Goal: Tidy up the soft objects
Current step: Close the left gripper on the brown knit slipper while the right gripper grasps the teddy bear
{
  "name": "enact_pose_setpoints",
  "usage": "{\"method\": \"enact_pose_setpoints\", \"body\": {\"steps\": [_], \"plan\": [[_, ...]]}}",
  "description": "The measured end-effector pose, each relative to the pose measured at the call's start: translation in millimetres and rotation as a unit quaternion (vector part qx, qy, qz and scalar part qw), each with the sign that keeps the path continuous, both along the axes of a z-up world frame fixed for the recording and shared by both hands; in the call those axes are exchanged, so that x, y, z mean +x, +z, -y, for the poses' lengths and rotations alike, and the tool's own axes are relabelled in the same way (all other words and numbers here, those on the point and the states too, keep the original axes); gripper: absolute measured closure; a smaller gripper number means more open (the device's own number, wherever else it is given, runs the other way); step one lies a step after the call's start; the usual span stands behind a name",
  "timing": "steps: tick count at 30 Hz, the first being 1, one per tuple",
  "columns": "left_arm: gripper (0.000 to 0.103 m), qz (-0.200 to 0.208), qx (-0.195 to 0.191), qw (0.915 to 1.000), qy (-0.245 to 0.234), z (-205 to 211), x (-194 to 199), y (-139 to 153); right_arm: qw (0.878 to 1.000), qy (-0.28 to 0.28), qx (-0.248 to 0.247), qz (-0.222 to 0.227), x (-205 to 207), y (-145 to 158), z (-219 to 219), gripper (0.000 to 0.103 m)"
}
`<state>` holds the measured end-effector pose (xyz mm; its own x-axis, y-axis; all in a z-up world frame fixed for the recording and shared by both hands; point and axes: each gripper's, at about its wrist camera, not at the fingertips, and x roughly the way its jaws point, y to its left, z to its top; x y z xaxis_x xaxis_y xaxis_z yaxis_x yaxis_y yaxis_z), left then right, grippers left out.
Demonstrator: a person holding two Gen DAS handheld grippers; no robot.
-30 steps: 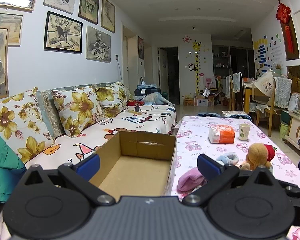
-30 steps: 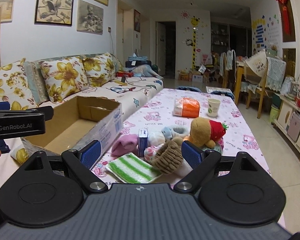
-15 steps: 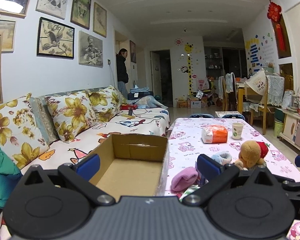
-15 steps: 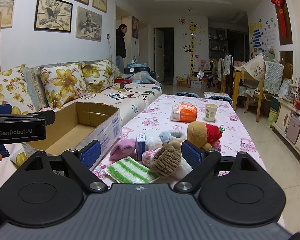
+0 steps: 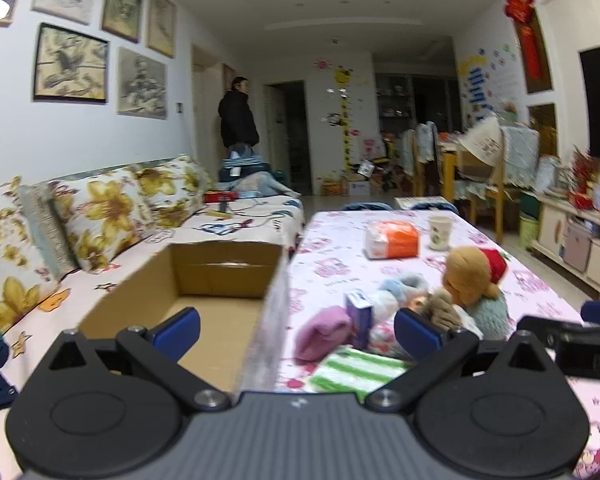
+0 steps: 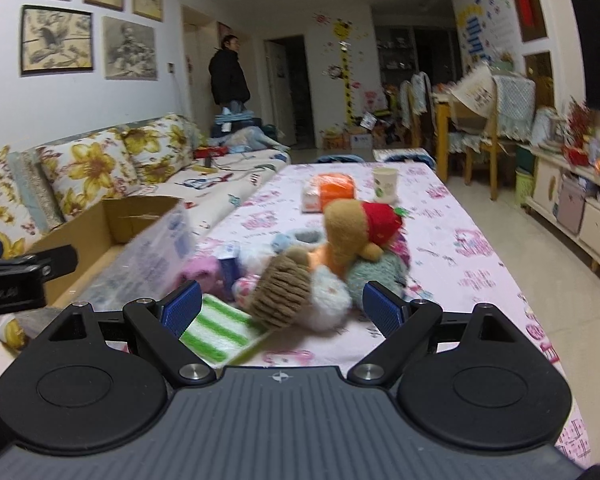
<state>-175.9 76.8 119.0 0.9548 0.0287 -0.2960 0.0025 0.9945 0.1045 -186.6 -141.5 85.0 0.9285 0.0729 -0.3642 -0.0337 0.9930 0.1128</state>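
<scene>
Living-room clutter surrounds a long bench (image 5: 340, 272) covered in a pink patterned cloth, with a floral-cushioned sofa (image 5: 100, 216) along the left wall. Near the bench's near left end lies the pile of soft things: a pink rolled sock (image 5: 324, 334), a green-and-white striped cloth (image 6: 220, 330) lying flat nearest the cameras, a brown knitted piece (image 6: 284, 294) resting against a white fluffy one (image 6: 328, 300), a pale blue plush (image 5: 404, 284) farther back, and a tan stuffed toy (image 6: 348, 232) with a red cap on top of the heap. A small blue-and-white box (image 5: 359, 316) stands upright among them, just beside the sock.

Left of the pile, touching the bench edge, sits an open cardboard box (image 5: 220, 268); what shows of its inside is bare cardboard.

Farther along the bench are an orange-and-white packet (image 5: 392, 240) and a paper cup (image 5: 440, 232), well apart from the pile. A person in a dark jacket (image 6: 228, 76) stands at the far end of the sofa.

The left gripper (image 5: 296, 330) hangs over the box's right wall, jaws spread wide and holding nothing. The right gripper (image 6: 282, 310) hangs near the pile, jaws likewise spread wide with the brown knitted piece framed between them; whether they touch it cannot be told.
</scene>
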Motion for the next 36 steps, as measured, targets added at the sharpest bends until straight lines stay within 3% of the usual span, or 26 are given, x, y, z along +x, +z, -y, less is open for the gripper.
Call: {"method": "enact_pose_setpoints", "body": {"steps": [12, 16, 19, 26, 32, 36], "plan": [[0.007, -0.027, 0.043, 0.9937, -0.099, 62, 36, -47, 0.995, -0.068, 0.064, -0.031, 33, -24, 47, 0.000], [0.010, -0.038, 0.056, 0.9904, -0.121, 79, 53, -63, 0.994, -0.065, 0.081, -0.037, 50, -29, 43, 0.000], [0.018, -0.048, 0.061, 0.9884, -0.130, 89, 68, -71, 0.993, -0.055, 0.097, -0.040, 65, -31, 41, 0.000], [0.023, -0.052, 0.057, 0.9873, -0.139, 100, 101, -82, 0.992, -0.040, 0.122, -0.020, 95, -23, 37, 0.000], [0.028, -0.061, 0.049, 0.9855, -0.151, 102, 119, -83, 0.993, -0.024, 0.114, -0.011, 118, -27, 31, 0.000], [0.033, -0.076, 0.050, 0.9832, -0.158, 103, 128, -85, 0.997, -0.016, 0.072, -0.013, 121, -33, 23, 0.000]]}}
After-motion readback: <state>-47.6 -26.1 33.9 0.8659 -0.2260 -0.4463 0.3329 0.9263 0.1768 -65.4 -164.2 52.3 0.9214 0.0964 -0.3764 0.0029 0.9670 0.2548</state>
